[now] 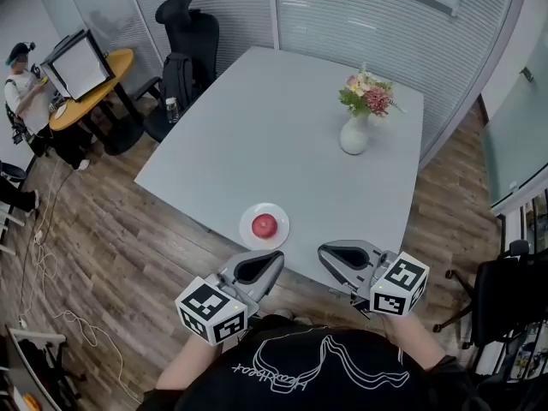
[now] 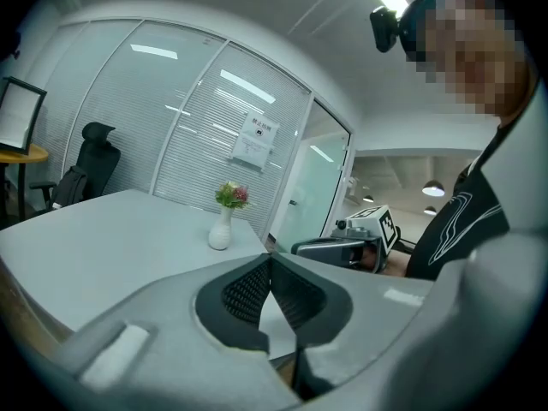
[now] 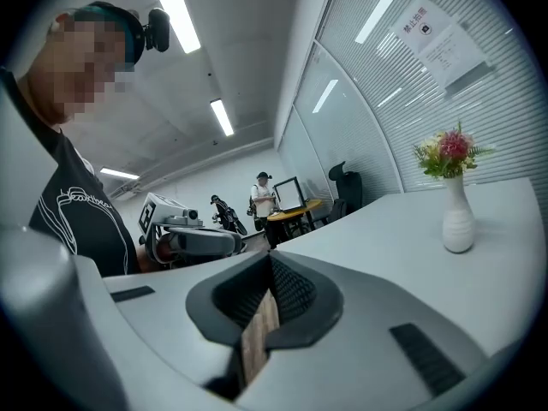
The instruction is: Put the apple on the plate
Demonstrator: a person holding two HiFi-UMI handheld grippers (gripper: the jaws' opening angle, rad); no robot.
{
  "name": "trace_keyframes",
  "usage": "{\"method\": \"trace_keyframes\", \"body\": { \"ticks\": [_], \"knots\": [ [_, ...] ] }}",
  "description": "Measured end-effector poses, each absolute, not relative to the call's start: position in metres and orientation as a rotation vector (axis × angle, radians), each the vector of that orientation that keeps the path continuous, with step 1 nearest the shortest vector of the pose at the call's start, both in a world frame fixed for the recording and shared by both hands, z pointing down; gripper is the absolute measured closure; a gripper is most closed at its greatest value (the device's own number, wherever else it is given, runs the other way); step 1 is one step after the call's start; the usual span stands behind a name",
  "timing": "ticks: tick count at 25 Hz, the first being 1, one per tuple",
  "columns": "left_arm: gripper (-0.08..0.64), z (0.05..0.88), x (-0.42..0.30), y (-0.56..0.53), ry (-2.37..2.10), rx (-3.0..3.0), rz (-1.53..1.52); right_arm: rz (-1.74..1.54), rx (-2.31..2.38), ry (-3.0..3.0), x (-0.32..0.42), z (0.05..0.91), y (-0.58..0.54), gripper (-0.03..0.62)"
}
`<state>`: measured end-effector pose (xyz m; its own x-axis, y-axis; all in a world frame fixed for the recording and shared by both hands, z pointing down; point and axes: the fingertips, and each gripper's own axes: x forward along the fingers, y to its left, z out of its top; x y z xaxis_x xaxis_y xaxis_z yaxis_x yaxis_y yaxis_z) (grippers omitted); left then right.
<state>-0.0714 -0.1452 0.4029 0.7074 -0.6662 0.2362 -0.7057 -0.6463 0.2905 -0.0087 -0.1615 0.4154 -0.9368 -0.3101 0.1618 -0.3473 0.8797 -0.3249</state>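
Black shirt fabric [image 1: 317, 371] with a white line drawing is filling the bottom of the head view and cutting off both forearms. Just past it, the left gripper [image 1: 277, 256] and the right gripper [image 1: 324, 250] are hovering at the near edge of the tabletop [image 1: 274, 118]. Both seem to be pressed together, though the tips are small from this height. The apple [image 1: 265, 224] is sitting on the plate [image 1: 279, 216], just ahead of the left gripper and apart from it. A white vase [image 1: 354, 135] of flowers is standing far back on the right.

Looking along the left gripper [image 2: 271, 259], its jaws are meeting at the tips with nothing between them. Its grey body is blocking the near part of the tabletop [image 2: 111, 238], so apple and plate are staying out of sight. The vase [image 2: 220, 232] and the right gripper [image 2: 298, 247] are showing beyond.

Along the right gripper [image 3: 271, 257], the jaws are likewise touching and empty, with wood floor showing through the slit below them. The left gripper [image 3: 233, 242] is showing beside it, partly hidden, and the vase [image 3: 457, 221] is standing to the right.
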Motion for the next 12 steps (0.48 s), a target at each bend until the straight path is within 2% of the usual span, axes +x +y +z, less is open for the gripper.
{"method": "trace_keyframes", "body": {
  "ticks": [12],
  "knots": [
    [0.546,0.405,-0.069,-0.137,-1.121,2.534,0.163,0.549,0.446,-2.984,-0.010,0.405,-0.154,0.584]
  ]
}}
